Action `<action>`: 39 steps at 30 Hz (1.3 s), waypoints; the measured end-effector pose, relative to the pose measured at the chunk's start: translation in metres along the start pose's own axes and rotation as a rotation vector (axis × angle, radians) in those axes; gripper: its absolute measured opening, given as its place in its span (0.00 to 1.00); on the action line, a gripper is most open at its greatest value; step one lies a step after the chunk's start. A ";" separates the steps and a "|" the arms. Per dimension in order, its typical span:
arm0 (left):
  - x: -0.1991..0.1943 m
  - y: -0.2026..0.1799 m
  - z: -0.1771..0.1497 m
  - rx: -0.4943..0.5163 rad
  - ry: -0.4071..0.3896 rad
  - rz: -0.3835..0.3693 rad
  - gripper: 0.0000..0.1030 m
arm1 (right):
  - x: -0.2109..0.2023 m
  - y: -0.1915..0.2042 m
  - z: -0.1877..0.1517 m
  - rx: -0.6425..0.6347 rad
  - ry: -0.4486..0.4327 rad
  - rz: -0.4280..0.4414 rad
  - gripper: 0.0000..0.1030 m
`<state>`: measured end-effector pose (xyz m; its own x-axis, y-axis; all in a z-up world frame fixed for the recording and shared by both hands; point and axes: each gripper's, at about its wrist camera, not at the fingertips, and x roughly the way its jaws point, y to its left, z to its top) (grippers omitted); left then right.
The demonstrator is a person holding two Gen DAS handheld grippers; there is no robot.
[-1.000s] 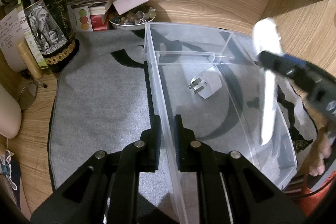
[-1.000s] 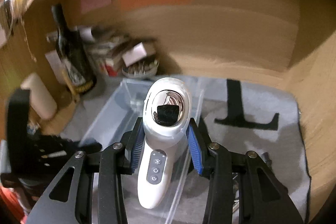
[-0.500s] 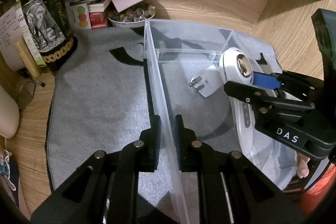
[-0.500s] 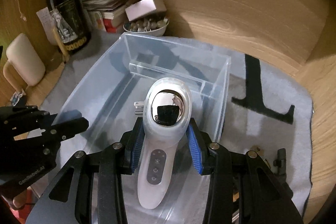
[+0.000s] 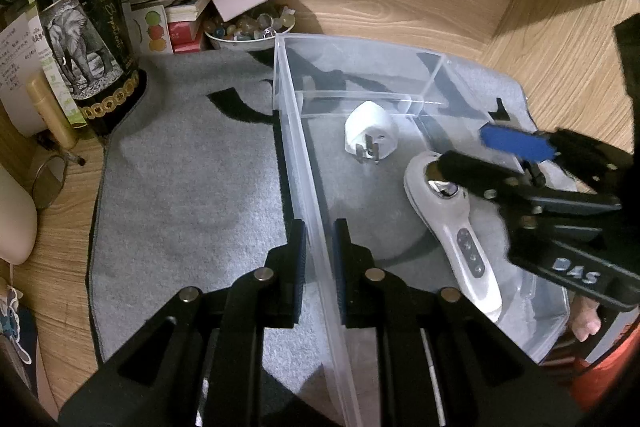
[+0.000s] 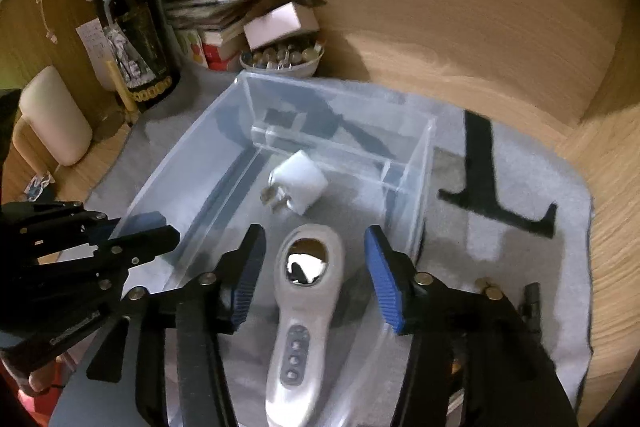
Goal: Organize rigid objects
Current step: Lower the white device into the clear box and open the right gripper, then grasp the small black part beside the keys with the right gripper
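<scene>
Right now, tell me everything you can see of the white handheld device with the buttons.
The white handheld device looks like glossy plastic: a rounded head with a mirror-like metal disc and a tapering handle bearing a column of small buttons. It lies face up inside the clear bin, head toward the white plug adapter. The right gripper straddles it, jaws opening, pads clear of its sides.

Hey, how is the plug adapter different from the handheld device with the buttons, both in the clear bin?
The plug adapter is small and blocky; the handheld device is long, with a slim handle. The adapter has metal prongs; the device has a shiny round head and a row of buttons. The adapter lies nearer the bin's inner divider; the device lies between the opening jaws of the right hand-held gripper, untouched by its pads. Both are white and lie in the clear bin.
</scene>
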<state>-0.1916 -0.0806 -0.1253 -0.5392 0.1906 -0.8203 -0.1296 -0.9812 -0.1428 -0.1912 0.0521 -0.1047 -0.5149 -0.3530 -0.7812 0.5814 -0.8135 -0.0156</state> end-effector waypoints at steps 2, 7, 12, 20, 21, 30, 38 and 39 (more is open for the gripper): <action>0.000 0.000 0.000 0.001 -0.001 0.001 0.12 | -0.011 -0.003 0.001 0.004 -0.035 -0.006 0.56; 0.000 0.000 0.000 0.001 0.000 0.000 0.12 | -0.046 -0.022 0.004 0.058 -0.137 -0.017 0.65; 0.000 0.000 0.000 0.000 0.000 0.000 0.12 | -0.071 -0.059 0.002 0.134 -0.197 -0.089 0.68; 0.000 0.002 -0.001 0.000 0.000 -0.002 0.12 | -0.063 -0.133 -0.014 0.286 -0.130 -0.208 0.68; 0.000 0.002 -0.001 0.000 0.000 -0.002 0.12 | -0.060 -0.140 -0.018 0.301 -0.116 -0.216 0.68; 0.001 0.004 -0.002 0.002 0.003 -0.001 0.12 | -0.020 -0.182 -0.059 0.391 0.045 -0.212 0.64; 0.000 0.007 -0.004 0.000 0.006 0.001 0.12 | 0.009 -0.184 -0.064 0.386 0.144 -0.161 0.34; 0.000 0.005 -0.003 0.001 0.005 0.002 0.12 | 0.011 -0.184 -0.065 0.389 0.153 -0.157 0.27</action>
<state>-0.1897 -0.0860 -0.1283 -0.5349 0.1889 -0.8235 -0.1294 -0.9815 -0.1411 -0.2629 0.2283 -0.1511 -0.4621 -0.1632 -0.8717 0.2082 -0.9754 0.0722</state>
